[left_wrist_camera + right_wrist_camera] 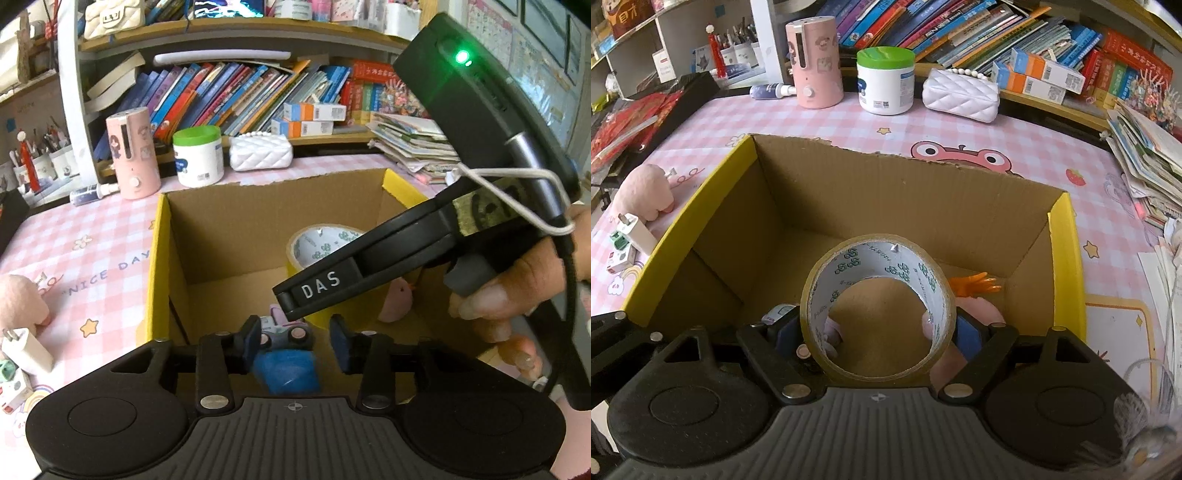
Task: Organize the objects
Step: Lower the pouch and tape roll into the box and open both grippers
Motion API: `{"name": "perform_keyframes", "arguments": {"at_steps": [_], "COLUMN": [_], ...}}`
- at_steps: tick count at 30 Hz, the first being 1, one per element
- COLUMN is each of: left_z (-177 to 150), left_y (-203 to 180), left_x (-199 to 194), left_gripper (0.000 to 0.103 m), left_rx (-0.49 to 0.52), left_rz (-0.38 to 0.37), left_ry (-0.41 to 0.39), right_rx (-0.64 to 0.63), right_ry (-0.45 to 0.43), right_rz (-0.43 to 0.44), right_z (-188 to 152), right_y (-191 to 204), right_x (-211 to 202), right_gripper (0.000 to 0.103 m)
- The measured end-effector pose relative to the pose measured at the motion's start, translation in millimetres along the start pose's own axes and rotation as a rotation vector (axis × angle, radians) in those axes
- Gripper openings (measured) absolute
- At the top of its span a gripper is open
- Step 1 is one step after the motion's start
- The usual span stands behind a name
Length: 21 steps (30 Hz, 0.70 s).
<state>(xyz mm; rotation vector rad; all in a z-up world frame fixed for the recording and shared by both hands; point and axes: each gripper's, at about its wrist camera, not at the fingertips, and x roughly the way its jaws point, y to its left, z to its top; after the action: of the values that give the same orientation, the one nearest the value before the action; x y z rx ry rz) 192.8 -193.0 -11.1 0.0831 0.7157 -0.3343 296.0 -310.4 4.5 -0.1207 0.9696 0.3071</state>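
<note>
The right gripper (877, 332) is clamped on the tape roll (877, 306), 1 pad on each outer side, holding it on edge above the inside of the cardboard box (905, 184), toward the near right corner. Step in hand, as judged: depositing the roll.

The left gripper (293, 341) stands part open over the box's near edge. A toy car (286, 334) lies between its pads; the right pad stands clear of it, while contact at the left pad cannot be confirmed. A blue object (291, 371) sits beneath the car.

A pink plush (975, 314) with orange feet occupies the near right corner.

Next move: lower the roll to bare floor left of the plush, then spread the jaws.
</note>
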Motion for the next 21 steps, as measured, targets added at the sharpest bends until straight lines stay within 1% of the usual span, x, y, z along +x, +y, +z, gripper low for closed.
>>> {"name": "perform_keyframes", "arguments": {"at_steps": [2, 3, 4, 7, 13, 15, 18, 21], "left_z": [-1.2, -1.7, -2.1, -2.3, -7.8, -10.2, -14.3, -18.7], "left_y": [-3.0, -3.8, -3.8, -0.1, 11.5, 15.2, 20.9, 29.3], "left_x": [-5.4, -8.7, -12.7, -21.9, -41.1, -48.3, -61.0, -73.5], "left_gripper": [0.061, 0.070, 0.070, 0.070, 0.072, 0.073, 0.081, 0.081], "left_rx": [0.014, 0.020, 0.025, 0.014, -0.024, -0.033, -0.051, -0.077], "left_rz": [0.012, 0.026, 0.032, 0.036, 0.062, 0.061, 0.086, 0.087], "left_ry": [-0.018, -0.032, -0.051, -0.074, -0.110, -0.121, -0.143, -0.163], "right_rx": [0.010, 0.015, 0.017, 0.038, 0.100, 0.127, 0.157, 0.175], "right_ry": [-0.017, -0.028, -0.036, -0.074, -0.188, -0.222, -0.280, -0.341], "right_rz": [-0.005, -0.015, -0.018, -0.016, -0.044, -0.062, -0.097, -0.155], "right_z": [-1.4, -2.3, -2.8, -6.0, -16.8, -22.1, -31.5, -42.6], "right_y": [-0.7, -0.6, -0.5, -0.7, 3.1, 5.0, 9.5, 16.5], "right_x": [-3.7, -6.5, -8.9, -19.4, -50.3, -60.5, -75.7, -90.5], "right_gripper": [0.085, 0.090, 0.090, 0.090, 0.090, 0.090, 0.090, 0.090]}}
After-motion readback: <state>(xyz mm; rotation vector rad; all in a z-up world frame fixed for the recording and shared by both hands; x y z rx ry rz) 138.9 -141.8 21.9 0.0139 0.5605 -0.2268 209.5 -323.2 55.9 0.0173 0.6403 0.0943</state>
